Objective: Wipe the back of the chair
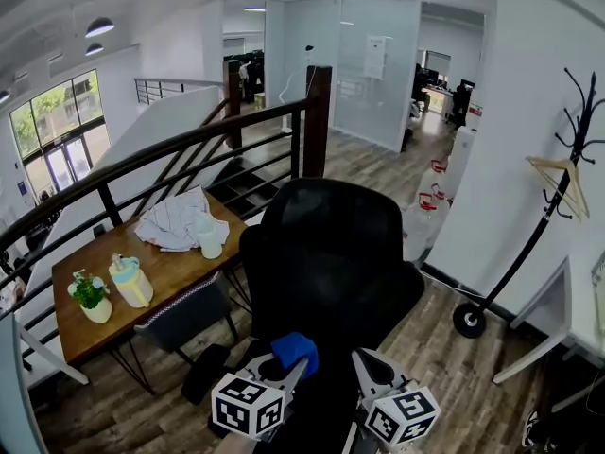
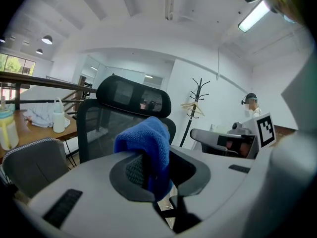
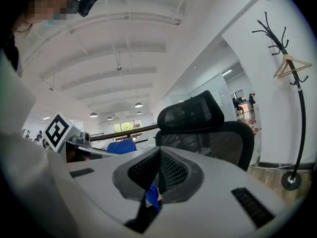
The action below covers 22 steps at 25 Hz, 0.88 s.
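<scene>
Wiping hasn't started, I'd say. The left gripper (image 2: pixel 151 168) is clamped on a blue cloth (image 2: pixel 146 137), and the right gripper (image 3: pixel 157 175) is pinched closed, seemingly empty. The black mesh office chair (image 1: pixel 331 253) is just ahead, by the wooden desk (image 1: pixel 170 274) corner. Next up, the cloth needs pressing onto the backrest.

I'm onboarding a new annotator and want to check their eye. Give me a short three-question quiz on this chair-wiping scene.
1. True or false: the left gripper is shut on the blue cloth.
2. What hangs on the coat stand? A) a jacket B) a wooden hanger C) a bag
3. Fill in: the jaws of the right gripper are ___ (apart / together).

Key: 1 true; 2 B; 3 together.
</scene>
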Tool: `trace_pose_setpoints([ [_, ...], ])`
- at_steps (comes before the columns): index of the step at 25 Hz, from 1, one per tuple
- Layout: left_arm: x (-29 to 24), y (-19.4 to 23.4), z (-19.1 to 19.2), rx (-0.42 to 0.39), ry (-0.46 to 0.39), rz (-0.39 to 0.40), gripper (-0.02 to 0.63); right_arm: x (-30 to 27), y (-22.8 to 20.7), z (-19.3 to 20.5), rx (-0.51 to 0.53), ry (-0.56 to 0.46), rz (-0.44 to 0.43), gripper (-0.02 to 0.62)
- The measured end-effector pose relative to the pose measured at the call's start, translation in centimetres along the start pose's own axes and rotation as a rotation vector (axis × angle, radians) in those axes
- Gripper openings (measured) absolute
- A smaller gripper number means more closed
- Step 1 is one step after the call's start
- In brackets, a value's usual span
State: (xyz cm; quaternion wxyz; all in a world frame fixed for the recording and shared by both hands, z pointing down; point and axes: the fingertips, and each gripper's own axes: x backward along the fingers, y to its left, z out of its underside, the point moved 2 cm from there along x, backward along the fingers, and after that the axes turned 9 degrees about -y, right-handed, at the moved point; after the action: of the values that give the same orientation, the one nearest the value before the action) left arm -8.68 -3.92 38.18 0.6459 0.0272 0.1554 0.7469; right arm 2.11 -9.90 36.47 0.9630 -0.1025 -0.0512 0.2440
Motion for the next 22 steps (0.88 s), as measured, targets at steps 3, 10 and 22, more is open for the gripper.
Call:
trace_pose_setpoints([
  [3, -1.7, -0.1, -1.5, -0.035, -0.011, 0.04, 0.075, -0.6, -0.5, -0.7, 0.014, -0.016, 0.002, 0.026],
  [10, -6.4, -1.0, -6.0, -0.15, -0.033, 0.16, 0.075, -2.2, -2.0, -4.4, 0.069, -0.11, 0.04, 0.026],
  [22, -14.7, -3.7, -14.2, -0.353, -0.103, 0.367, 0.075, -4.6, -5.4, -8.0, 0.107, -0.204, 0.182, 0.026],
])
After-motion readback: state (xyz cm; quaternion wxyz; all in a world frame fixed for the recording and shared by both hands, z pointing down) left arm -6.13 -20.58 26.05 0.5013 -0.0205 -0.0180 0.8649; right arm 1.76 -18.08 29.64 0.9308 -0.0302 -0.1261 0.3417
